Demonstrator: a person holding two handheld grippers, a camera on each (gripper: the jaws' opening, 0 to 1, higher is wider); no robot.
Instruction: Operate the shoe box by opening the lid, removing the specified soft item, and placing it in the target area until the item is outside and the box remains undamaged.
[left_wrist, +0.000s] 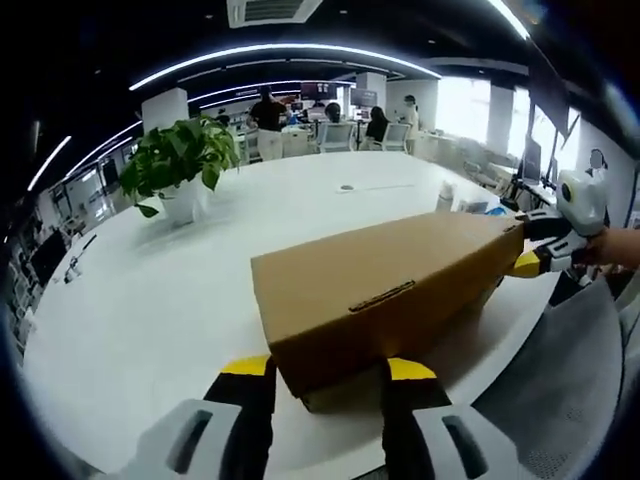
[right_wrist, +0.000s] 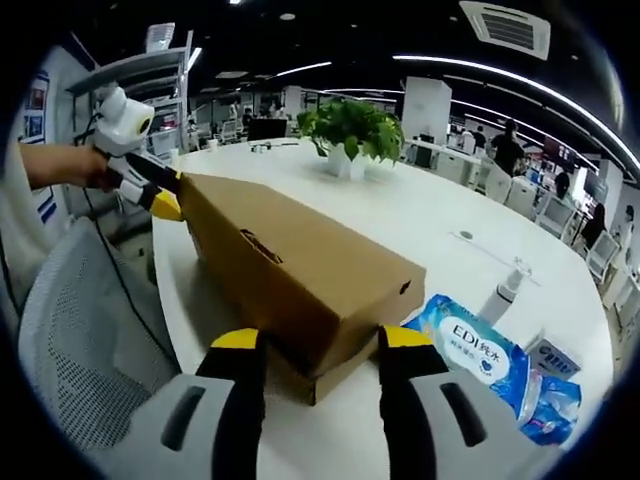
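Closed shoe box (left_wrist: 385, 290), contents unseen

Two cameras face each other along one cardboard box (left_wrist: 385, 300) on a white tabletop (left_wrist: 160, 300). The left gripper view looks close over one short end, with the right tool (left_wrist: 540, 245) at 3 o'clock. The right gripper view looks from the opposite end, with the left tool (right_wrist: 150, 190) at 10 o'clock.
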